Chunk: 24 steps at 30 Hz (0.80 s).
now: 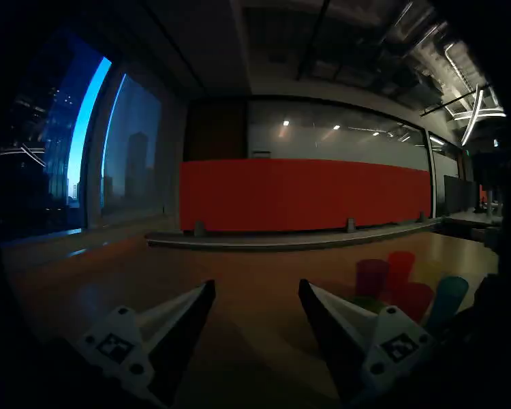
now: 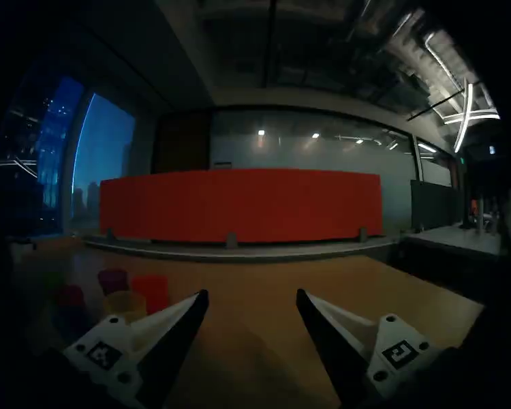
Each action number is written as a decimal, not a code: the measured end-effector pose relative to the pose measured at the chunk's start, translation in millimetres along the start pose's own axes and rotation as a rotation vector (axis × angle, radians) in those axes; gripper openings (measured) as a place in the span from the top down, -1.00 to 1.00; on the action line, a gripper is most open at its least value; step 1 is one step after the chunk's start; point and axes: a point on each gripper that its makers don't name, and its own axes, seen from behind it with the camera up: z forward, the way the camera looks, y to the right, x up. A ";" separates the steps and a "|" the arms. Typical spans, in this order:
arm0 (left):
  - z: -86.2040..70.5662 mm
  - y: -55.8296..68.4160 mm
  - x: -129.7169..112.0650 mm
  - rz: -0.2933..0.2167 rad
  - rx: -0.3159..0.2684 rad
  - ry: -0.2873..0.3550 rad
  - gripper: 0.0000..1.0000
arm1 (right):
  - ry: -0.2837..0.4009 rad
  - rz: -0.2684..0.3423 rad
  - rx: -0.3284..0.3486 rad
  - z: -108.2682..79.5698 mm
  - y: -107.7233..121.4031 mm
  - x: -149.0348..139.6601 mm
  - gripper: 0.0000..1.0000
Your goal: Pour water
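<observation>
Left gripper (image 1: pixel 256 286) over wooden table (image 1: pixel 255 255), fingers spread wide, holding nothing, right gripper (image 2: pixel 252 294) equally spread, empty, coloured cups (image 1: pixel 400 283) clustered nearby

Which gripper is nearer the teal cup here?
Left, probably. The teal cup stands just beyond the left gripper's right finger. From the right gripper, the cup cluster sits off to its left, yellow cup nearest.

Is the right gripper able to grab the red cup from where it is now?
Probably yes, after swinging over. The right gripper is open and empty, and the red cup stands off to the left in its view. The yellow cup beside it crowds the way a little.
</observation>
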 end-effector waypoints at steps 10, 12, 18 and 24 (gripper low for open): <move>0.2 0.1 0.0 0.000 0.000 0.000 -0.81 | 0.000 -0.005 -0.007 -1.0 1.5 0.4 -0.99; 0.2 0.1 0.1 0.000 0.000 0.000 -0.81 | 0.000 -0.005 -0.006 -1.3 1.5 0.5 -0.99; -0.1 -0.3 0.2 0.000 0.000 0.000 -0.81 | 0.000 -0.004 -0.004 -2.2 1.4 0.4 -0.99; -0.3 -0.5 0.0 0.000 0.000 0.000 -0.81 | -0.002 -0.003 -0.003 -1.6 1.3 0.0 -0.99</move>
